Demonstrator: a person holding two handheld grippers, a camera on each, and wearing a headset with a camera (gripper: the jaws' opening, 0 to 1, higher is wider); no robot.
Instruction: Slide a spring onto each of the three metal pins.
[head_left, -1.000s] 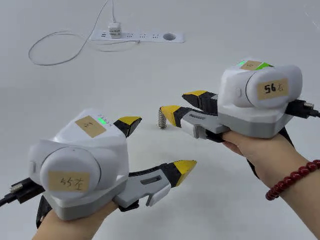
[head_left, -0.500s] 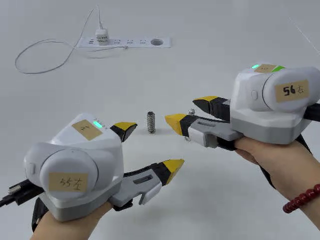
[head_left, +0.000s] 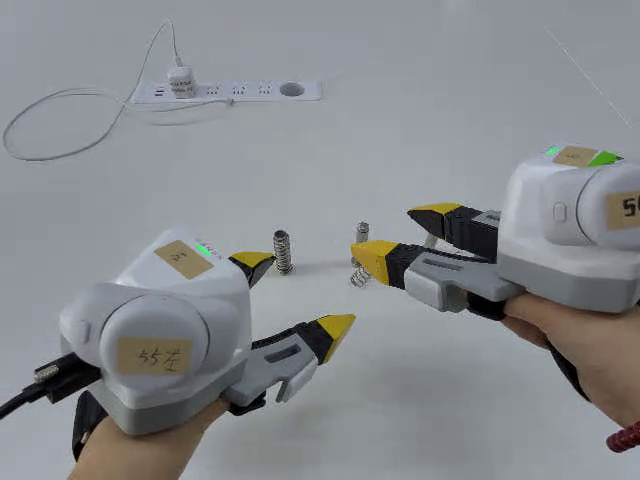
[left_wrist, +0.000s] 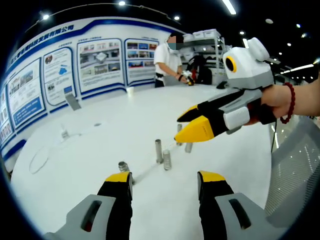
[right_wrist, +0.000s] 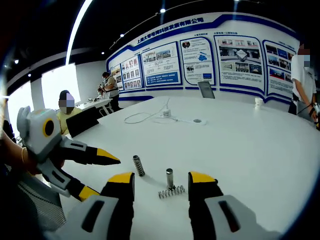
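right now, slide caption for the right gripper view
Open right gripper frames a bare pin, a loose spring lying beside it

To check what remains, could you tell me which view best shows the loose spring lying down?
The right gripper view: the loose spring lies on its side, close and unobstructed, by a bare pin. The head view shows it small; the left gripper view leaves it unclear.

Sprung pin (head_left: 284, 251) upright, coil fully on; bare pin (head_left: 362, 232) upright nr it, loose spring (head_left: 359, 277) lying flat at base.
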